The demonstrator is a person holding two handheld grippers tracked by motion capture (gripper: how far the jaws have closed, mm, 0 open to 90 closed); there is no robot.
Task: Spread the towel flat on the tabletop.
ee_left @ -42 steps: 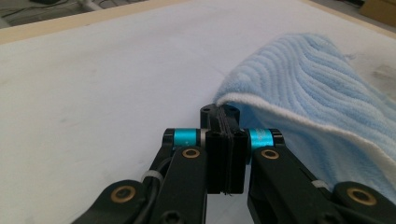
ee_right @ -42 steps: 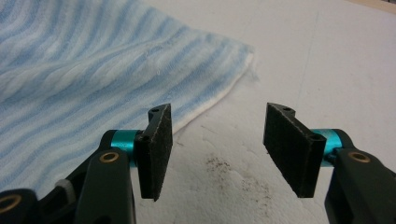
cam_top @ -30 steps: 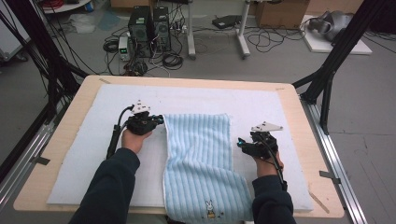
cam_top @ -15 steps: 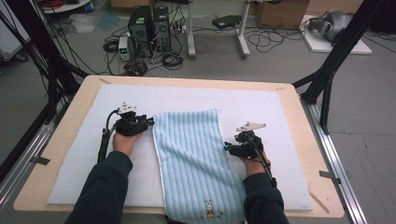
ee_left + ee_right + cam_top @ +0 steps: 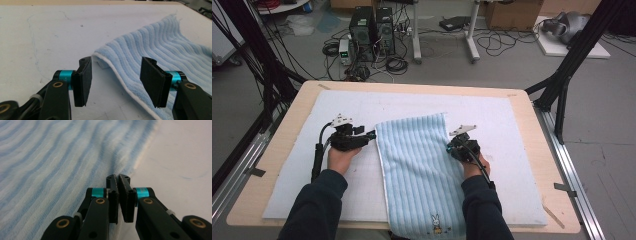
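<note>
Towel (image 5: pixel 419 170), light blue and ribbed, is lying lengthwise on the white mat (image 5: pixel 512 125) covering the tabletop (image 5: pixel 287 120), its near end with a small embroidered figure hanging over the near edge. Left claw (image 5: pixel 373 135) is sitting just off the towel's left far corner, hand underneath, forearm coming in from the near edge, jaws pointing sideways toward the fabric. In the left gripper view the left claw (image 5: pixel 115 80) is standing released, jaws having just been opening; the white-trimmed towel edge (image 5: pixel 117 75) is passing between the pads without either pad pressing on it, the corner lifting slightly ahead. Right claw (image 5: pixel 449 147) is resting at the towel's right edge, wrist angled inward, cable trailing back along the sleeve. In the right gripper view the right claw (image 5: pixel 118 185) is clenched, jaws having just been closing; pads are nearly meeting at the towel's border, though whether fabric is pinched cannot be told.
</note>
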